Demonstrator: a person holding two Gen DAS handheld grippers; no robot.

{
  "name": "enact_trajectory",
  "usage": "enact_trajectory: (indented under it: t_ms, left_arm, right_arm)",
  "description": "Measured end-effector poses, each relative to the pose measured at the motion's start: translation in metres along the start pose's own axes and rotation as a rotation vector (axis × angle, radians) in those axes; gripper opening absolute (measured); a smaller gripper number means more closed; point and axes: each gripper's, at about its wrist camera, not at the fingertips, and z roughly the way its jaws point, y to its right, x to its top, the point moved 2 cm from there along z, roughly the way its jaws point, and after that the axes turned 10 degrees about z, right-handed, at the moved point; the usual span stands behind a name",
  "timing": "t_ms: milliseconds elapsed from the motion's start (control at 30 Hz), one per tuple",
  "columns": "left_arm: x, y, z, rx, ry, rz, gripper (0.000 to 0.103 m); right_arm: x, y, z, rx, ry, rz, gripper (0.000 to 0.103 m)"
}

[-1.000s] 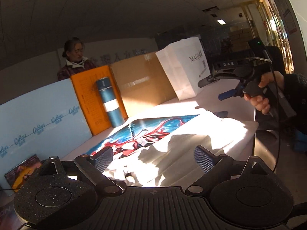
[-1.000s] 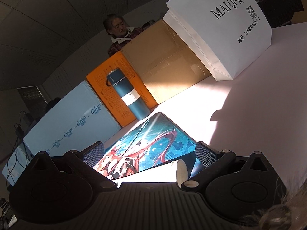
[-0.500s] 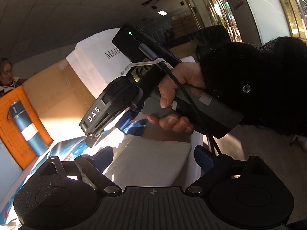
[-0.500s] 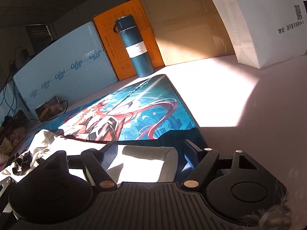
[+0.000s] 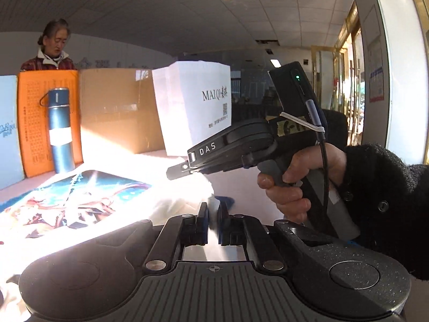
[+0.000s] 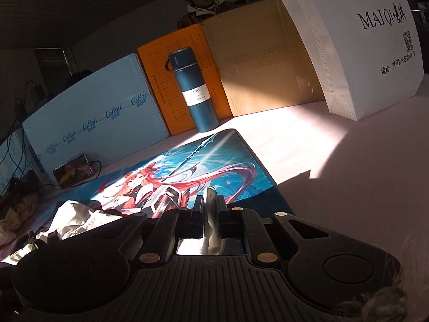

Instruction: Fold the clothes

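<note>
A white garment [image 5: 177, 206] lies in bright sun on the table, partly over a colourful printed mat [image 5: 80, 196]. My left gripper [image 5: 213, 214] is shut on a fold of the white cloth, which shows between its fingers. My right gripper [image 6: 211, 204] is also shut on a thin edge of the white garment [image 6: 77, 214], whose loose part lies crumpled at the left over the mat [image 6: 193, 169]. The right gripper also shows in the left wrist view [image 5: 179, 171], held in a hand just right of and above the left one.
A blue flask [image 6: 195, 91] stands behind the mat. An orange box [image 6: 171, 80], a light blue box [image 6: 88, 112], a cardboard box [image 6: 262, 61] and a white MAIQI bag [image 6: 362, 40] line the back. A person [image 5: 52, 45] stands behind them. The pink table [image 6: 348, 174] extends right.
Both grippers have gone from open to shut on the white garment. The left gripper has swung right, close beside the right one, then levelled.
</note>
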Motion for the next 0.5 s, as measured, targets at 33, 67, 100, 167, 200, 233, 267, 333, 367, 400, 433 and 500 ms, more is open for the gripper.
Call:
enact_trajectory:
  t_ms: [33,67,100,167,200,233,267,333,367,400,433,500]
  left_arm:
    - [0.0,-0.008,-0.009,0.019,0.022,-0.019,0.005]
    - [0.0,-0.015,-0.019,0.037,0.043,-0.04,0.005]
    - [0.0,-0.023,-0.028,0.054,0.063,-0.06,0.005]
    - [0.0,-0.037,-0.048,0.083,0.1,-0.091,0.005]
    - [-0.001,-0.044,-0.058,0.101,0.119,-0.103,0.005]
    - [-0.001,-0.052,-0.069,0.118,0.139,-0.116,0.005]
    - [-0.001,-0.059,-0.08,0.136,0.16,-0.132,0.005]
    - [0.004,-0.075,-0.097,0.171,0.196,-0.161,0.005]
    - [0.005,-0.082,-0.106,0.192,0.21,-0.173,0.005]
    - [0.005,-0.09,-0.116,0.214,0.223,-0.184,0.005]
    - [0.005,-0.097,-0.126,0.237,0.236,-0.195,0.005]
    - [0.001,-0.111,-0.148,0.295,0.253,-0.22,0.005]
  right_arm:
    - [0.002,-0.011,-0.002,-0.006,0.015,-0.008,0.007]
    - [0.004,-0.025,-0.003,-0.01,0.03,-0.021,0.007]
    - [0.007,-0.038,-0.004,-0.012,0.045,-0.031,0.007]
    - [0.011,-0.064,-0.004,-0.012,0.071,-0.047,0.007]
    - [0.013,-0.078,-0.003,-0.009,0.082,-0.052,0.007]
    - [0.015,-0.092,-0.001,-0.003,0.091,-0.056,0.007]
    - [0.016,-0.106,0.001,0.004,0.096,-0.057,0.007]
    - [0.018,-0.135,0.008,0.023,0.103,-0.062,0.007]
    - [0.017,-0.15,0.013,0.041,0.105,-0.072,0.007]
    - [0.017,-0.166,0.017,0.058,0.107,-0.081,0.007]
    - [0.016,-0.181,0.022,0.075,0.108,-0.09,0.007]
    - [0.013,-0.208,0.034,0.106,0.102,-0.111,0.007]
